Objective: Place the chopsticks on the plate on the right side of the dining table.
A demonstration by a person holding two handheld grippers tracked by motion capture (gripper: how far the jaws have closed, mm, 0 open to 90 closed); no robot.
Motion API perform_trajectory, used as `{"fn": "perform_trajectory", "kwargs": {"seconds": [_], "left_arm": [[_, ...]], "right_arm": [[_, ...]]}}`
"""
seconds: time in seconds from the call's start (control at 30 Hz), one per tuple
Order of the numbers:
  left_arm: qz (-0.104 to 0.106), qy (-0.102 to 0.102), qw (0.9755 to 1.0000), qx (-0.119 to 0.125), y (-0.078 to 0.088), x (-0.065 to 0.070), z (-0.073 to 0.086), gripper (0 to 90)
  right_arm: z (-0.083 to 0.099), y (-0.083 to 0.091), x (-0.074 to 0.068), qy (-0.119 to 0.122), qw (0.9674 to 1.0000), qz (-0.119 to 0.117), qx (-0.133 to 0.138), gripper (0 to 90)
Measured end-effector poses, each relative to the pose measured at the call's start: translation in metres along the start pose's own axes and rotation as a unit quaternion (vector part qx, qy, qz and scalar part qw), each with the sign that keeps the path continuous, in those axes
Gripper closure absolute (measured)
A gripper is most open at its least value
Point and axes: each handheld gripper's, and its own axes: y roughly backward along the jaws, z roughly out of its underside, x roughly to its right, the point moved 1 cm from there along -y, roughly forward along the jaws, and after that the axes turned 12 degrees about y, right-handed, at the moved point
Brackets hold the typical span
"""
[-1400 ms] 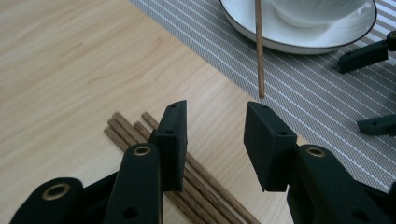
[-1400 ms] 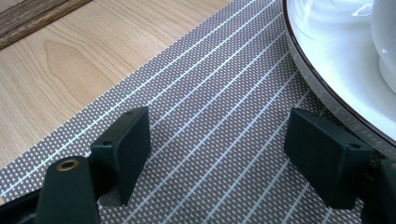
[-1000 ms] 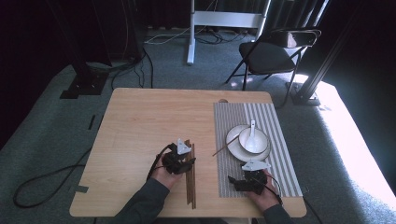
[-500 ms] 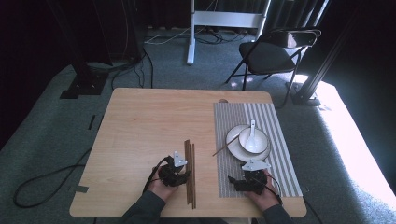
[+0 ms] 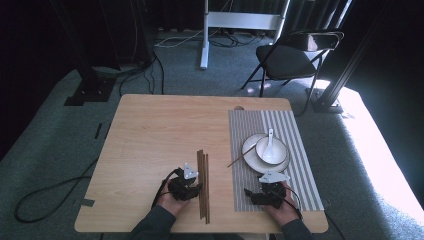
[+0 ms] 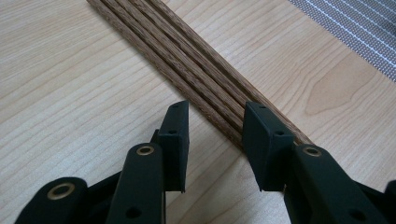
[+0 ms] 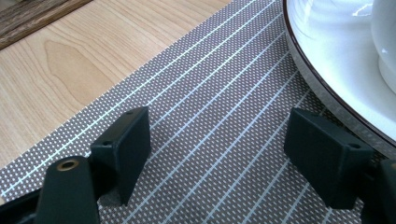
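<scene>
Grey carpet surrounds the wooden tabletop (image 5: 150, 130), where a bundle of dark chopsticks (image 5: 203, 185) lies at lower centre, long axis running up the frame. Just left of it sits the left hand-held gripper (image 5: 196, 187), nearer than the right hand-held gripper (image 5: 248, 194), which rests unclenched on the striped placemat (image 5: 295, 150). From its own camera, the left hand-held gripper (image 6: 215, 135) has been closing, straddling some sticks, seemingly not yet pinching.

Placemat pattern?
Grey-brown weave with thin pale stripes on the placemat; clearest in the right gripper view.
</scene>
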Motion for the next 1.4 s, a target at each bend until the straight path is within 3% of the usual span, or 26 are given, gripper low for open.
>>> {"fn": "perform_trajectory", "kwargs": {"seconds": [0.43,0.63,0.8,1.07,1.4], "left_arm": [[0.006,0.000,1.0000,-0.002,-0.002,0.002,0.000,61.6],[-0.008,-0.006,0.9999,-0.008,-0.004,0.003,0.002,62.1],[-0.025,-0.008,0.9996,-0.010,-0.002,0.004,0.003,67.4],[-0.044,0.016,0.9988,-0.017,0.001,-0.002,0.002,76.2],[-0.062,0.061,0.9961,-0.013,0.004,-0.022,-0.001,82.3]], "right_arm": [[0.000,0.000,0.000,0.000,1.0000,0.000,0.000,22.1],[0.000,0.000,0.000,0.000,1.0000,0.000,0.000,22.1],[0.000,0.000,0.000,-0.001,1.0000,0.000,0.000,22.1],[0.000,0.000,0.000,0.000,1.0000,0.000,0.000,22.1],[0.000,0.000,0.000,0.000,1.0000,0.000,0.000,22.1]]}}
